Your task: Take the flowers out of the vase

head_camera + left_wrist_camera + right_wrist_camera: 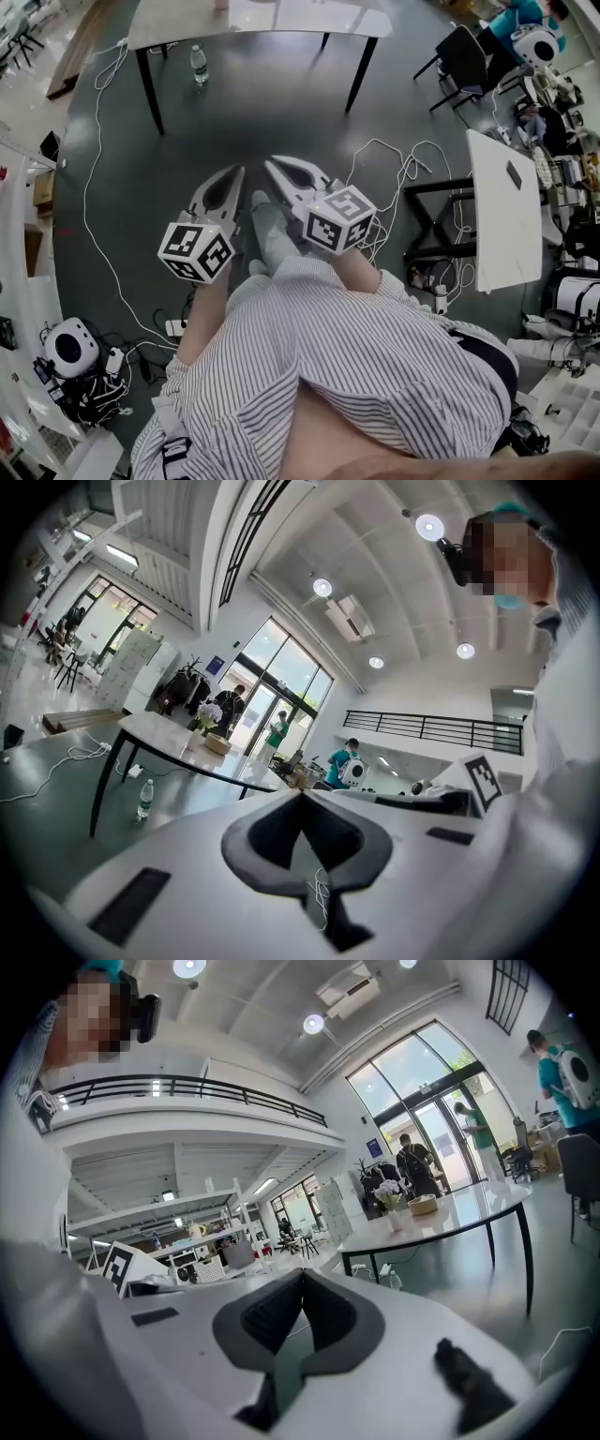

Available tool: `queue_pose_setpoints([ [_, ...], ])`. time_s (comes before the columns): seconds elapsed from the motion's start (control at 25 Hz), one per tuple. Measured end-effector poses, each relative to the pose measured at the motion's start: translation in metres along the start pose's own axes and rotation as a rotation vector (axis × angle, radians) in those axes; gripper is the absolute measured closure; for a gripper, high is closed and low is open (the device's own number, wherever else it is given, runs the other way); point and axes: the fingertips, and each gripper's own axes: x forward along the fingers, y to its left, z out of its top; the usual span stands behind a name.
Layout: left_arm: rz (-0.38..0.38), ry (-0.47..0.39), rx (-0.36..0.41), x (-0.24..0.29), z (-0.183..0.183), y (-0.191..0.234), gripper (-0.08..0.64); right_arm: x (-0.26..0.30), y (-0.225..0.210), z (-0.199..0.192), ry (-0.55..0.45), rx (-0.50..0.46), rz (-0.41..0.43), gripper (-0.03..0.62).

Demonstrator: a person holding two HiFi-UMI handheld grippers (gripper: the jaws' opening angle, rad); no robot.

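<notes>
White flowers [387, 1190] stand in a small pale vase [394, 1220] on the long white surface on black legs [450, 1222], far across the dark floor from the person; a round tan bowl [424, 1205] sits just beside the vase. Both sets of tongs are held out level in front of the striped shirt, well apart from the flowers. The left white tongs [302, 794] are pressed together at the tips with nothing between them, and the right white tongs [302, 1274] are likewise closed and empty.

The likely troubles lie in the approach. White cables [94, 187] loop over the floor between here and the surface, and a clear plastic bottle [198, 64] stands under it, so a foot could catch either one. If the tongs arrive closed, their tips may push the vase over instead of taking the stems. A lift with the vase unsteadied might drag it up, tip it, or knock the bowl
</notes>
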Motion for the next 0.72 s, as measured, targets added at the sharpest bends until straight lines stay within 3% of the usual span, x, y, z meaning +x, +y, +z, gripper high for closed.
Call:
queue_pose_setpoints([
  [0.32, 0.013, -0.001, 0.023, 0.046, 0.026, 0.043, 0.551, 0.06, -0.041, 0.028, -0.01, -0.017, 0.016, 0.578],
  [0.72, 0.049, -0.052, 0.034, 0.148, 0.085, 0.107, 0.551, 0.141, -0.122, 0.104, -0.076, -0.031, 0.069, 0.577],
])
